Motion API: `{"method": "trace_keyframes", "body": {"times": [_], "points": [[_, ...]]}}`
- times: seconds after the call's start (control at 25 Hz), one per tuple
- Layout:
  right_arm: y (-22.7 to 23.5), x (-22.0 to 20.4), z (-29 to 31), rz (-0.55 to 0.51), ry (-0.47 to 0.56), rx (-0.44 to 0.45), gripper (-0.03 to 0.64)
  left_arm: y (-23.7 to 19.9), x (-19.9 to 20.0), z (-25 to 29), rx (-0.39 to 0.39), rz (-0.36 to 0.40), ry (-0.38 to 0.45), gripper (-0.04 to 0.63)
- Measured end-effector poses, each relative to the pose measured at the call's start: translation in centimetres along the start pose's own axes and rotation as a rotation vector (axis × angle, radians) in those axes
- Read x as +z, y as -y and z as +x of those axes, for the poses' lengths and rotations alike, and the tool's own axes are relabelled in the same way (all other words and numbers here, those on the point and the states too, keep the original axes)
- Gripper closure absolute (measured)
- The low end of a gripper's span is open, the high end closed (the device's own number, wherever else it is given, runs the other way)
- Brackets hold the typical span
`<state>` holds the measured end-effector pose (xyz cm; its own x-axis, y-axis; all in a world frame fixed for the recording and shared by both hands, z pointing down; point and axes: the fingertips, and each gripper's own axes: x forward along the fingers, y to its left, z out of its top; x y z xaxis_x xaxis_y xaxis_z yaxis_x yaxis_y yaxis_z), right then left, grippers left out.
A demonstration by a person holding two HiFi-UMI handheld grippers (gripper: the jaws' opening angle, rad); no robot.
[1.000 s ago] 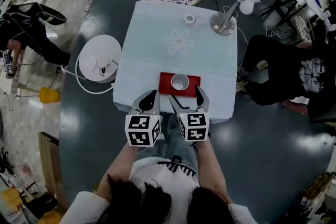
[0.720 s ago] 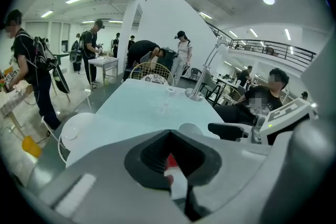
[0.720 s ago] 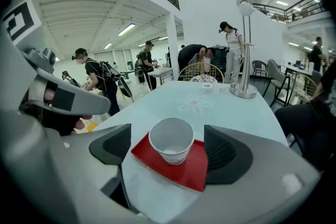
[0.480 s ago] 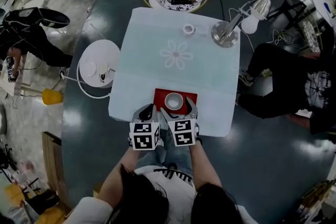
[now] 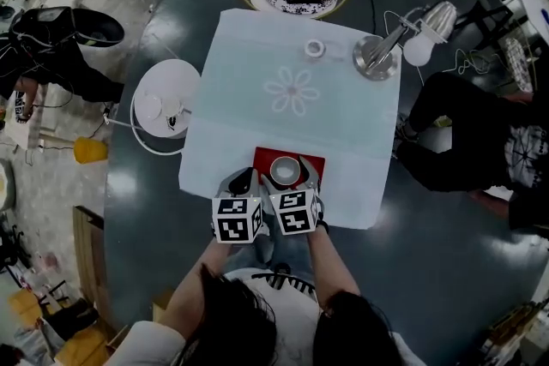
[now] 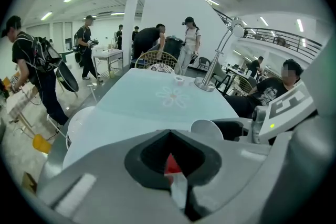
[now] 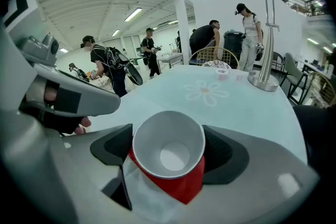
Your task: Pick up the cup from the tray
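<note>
A white cup (image 5: 284, 171) stands on a red tray (image 5: 312, 159) at the near edge of the pale blue table (image 5: 343, 124). My right gripper (image 5: 287, 177) straddles the cup; in the right gripper view its dark pads (image 7: 218, 152) press the cup (image 7: 168, 147) on both sides above the tray (image 7: 184, 189). My left gripper (image 5: 243, 183) rests just left of the tray, jaws shut on nothing. In the left gripper view a sliver of tray (image 6: 170, 164) shows through its gap, and the cup rim (image 6: 206, 128) peeks up at the right.
A desk lamp (image 5: 377, 56) and a small tape roll (image 5: 315, 48) stand at the table's far side, past a flower print (image 5: 292, 90). A white round stool (image 5: 165, 103) is left of the table. A seated person (image 5: 480, 124) is to its right.
Both grippers have drawn closer together and forward to the tray. The right jaws, wide apart a second ago, now hug the cup. The head camera has shifted slightly.
</note>
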<state>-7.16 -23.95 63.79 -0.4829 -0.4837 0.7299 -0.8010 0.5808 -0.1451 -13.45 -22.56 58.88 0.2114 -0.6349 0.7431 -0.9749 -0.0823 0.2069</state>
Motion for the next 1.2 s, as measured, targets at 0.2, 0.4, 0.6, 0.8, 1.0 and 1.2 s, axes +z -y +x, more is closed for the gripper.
{"method": "trace_keyframes", "body": {"times": [0.2,0.4,0.6,0.8,1.0,1.2], "points": [[-0.2,-0.3,0.1,0.014,-0.002,-0.004,0.218,0.3,-0.5,-0.4,-0.005,-0.008,-0.011,0.595],[0.6,0.1,-0.4,0.019,0.004,-0.027,0.225,1.1,-0.1,-0.4,-0.026,0.002,0.001,0.595],[1.8,1.2,-1.6,0.061,0.029,-0.029,0.227,2.1,0.8,-0.3,-0.038,0.02,0.02,0.594],[4.7,2.2,-3.2,0.093,0.072,-0.088,0.23,3.5,1.2,-0.1,-0.076,0.022,0.037,0.594],[7.4,2.8,-4.7,0.11,0.101,-0.139,0.23,4.1,2.8,0.2,-0.096,0.028,0.069,0.595],[9.3,3.4,-5.4,0.12,0.109,-0.183,0.232,4.7,3.9,1.4,-0.117,0.08,0.067,0.594]]}}
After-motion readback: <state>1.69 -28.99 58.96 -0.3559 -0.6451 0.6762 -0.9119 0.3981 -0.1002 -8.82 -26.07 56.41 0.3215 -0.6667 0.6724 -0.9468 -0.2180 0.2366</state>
